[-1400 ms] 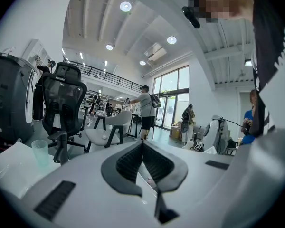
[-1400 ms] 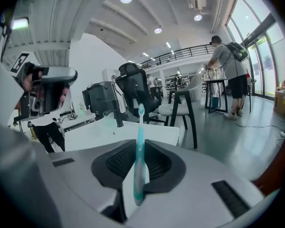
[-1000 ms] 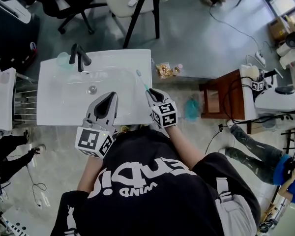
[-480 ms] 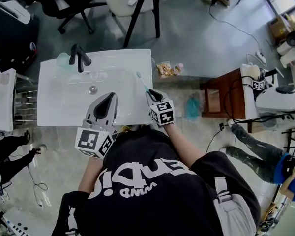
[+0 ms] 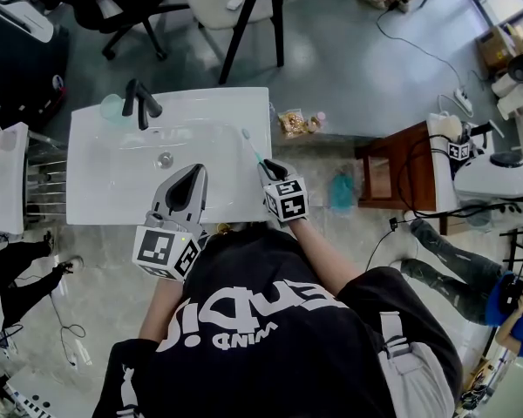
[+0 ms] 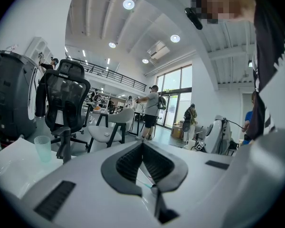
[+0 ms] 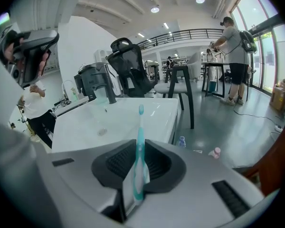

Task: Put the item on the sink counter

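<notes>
Head view — a teal-and-white toothbrush (image 5: pixel 252 145) is being gripped by the right gripper (image 5: pixel 268 167) above the flat strip of the white bench (image 5: pixel 231 107) that lies between the basin and the bench's right edge. The handle end is being clamped between the jaws, and the bristle end is being pointed toward the far edge of the bench. Whether the brush is touching the surface cannot be told from any view. In the right gripper view the same grip is being shown from behind: the two dark pads are being pressed against the sides of the handle, and the brush is being held out straight ahead, its head over the white rim.

The left gripper (image 5: pixel 195 172) is being held near the front edge of the bench, just in front of the basin, with its tips over the white surface. In the left gripper view its jaws are being kept together at the tips — nothing is being held between them.

At the far left corner a black faucet (image 5: pixel 141 101) is being shown beside a pale green cup (image 5: pixel 112 104), and the drain (image 5: pixel 164 158) is being seen in the middle of the basin.
</notes>
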{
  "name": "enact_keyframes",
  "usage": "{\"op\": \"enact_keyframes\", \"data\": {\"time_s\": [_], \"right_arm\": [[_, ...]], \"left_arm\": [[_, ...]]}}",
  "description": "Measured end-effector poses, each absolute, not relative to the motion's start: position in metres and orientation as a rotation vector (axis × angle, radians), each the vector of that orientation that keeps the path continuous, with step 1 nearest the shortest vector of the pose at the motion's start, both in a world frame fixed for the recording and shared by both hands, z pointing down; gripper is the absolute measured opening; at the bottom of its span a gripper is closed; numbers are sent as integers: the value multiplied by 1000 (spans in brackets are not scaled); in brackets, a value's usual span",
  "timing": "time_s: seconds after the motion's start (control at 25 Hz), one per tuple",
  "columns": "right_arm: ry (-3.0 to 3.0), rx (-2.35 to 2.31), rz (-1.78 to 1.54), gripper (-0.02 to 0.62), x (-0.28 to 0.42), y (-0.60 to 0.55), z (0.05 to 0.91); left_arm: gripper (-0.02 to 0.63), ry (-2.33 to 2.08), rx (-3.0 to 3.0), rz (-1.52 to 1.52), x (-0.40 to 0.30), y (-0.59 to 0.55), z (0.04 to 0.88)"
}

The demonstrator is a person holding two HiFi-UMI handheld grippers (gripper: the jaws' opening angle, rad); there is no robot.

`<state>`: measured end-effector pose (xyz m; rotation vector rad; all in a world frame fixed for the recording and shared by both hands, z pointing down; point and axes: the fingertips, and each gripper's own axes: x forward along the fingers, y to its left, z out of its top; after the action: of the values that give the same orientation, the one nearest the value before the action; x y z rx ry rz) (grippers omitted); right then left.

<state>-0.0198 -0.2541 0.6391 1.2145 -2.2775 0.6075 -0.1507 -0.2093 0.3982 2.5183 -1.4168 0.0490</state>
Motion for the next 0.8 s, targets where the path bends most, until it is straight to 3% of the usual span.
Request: {"op": "enact_keyframes", "data": {"time_s": [0.8], "right_arm": [[-2230,1205,610,67,-20,-255,648]], "left_arm": [[20,-1413,2527,40,-148,-212,398]]}}
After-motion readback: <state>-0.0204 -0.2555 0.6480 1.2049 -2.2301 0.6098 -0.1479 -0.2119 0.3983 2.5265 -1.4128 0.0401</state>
